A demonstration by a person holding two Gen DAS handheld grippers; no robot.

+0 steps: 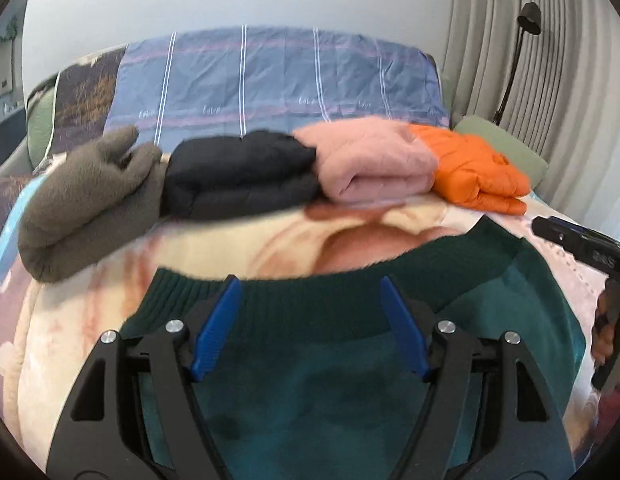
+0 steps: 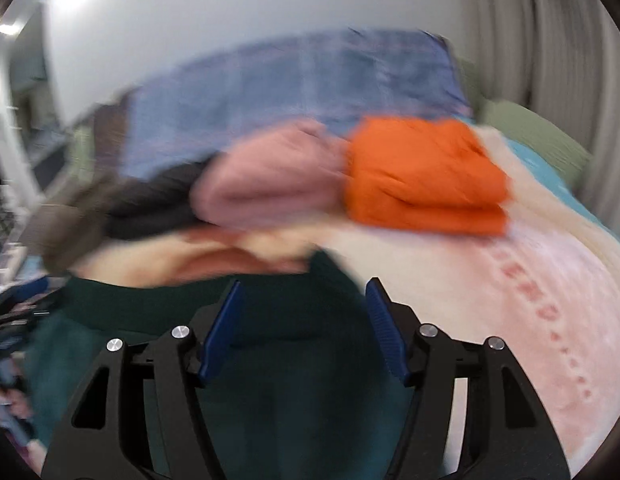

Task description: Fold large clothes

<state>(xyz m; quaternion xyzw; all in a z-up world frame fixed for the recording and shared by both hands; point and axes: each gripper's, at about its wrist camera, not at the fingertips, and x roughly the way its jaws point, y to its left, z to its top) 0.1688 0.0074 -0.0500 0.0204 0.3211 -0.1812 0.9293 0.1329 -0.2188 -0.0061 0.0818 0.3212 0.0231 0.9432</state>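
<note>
**Two open grippers above a green sweater**

Four folded garments lie in a row at the far side of the bed in the left wrist view: a grey fleece (image 1: 90, 200), a black one (image 1: 242, 174), a pink one (image 1: 373, 164) and an orange jacket (image 1: 477, 172). Nearer, the dark green sweater (image 1: 329, 380) lies spread on the pale blanket (image 1: 90, 320), its ribbed hem (image 1: 310, 308) turned toward the row. The left gripper (image 1: 311, 326) hovers over this hem with the jaws wide apart and nothing between them. At the right edge of the view the right gripper (image 1: 581, 248) is seen from the side.

In the right wrist view everything is blurred. The right gripper (image 2: 304, 330) is also spread wide and holds nothing; it stands over the right part of the green sweater (image 2: 270, 360), near the hem corner. The orange jacket (image 2: 421, 176) and the pink garment (image 2: 262, 184) lie beyond.

I judge that the fold of this sweater is only beginning. The next move probably calls for both grippers to descend and pinch the hem at two points, catching all layers of the knit, then lift together evenly.
</note>
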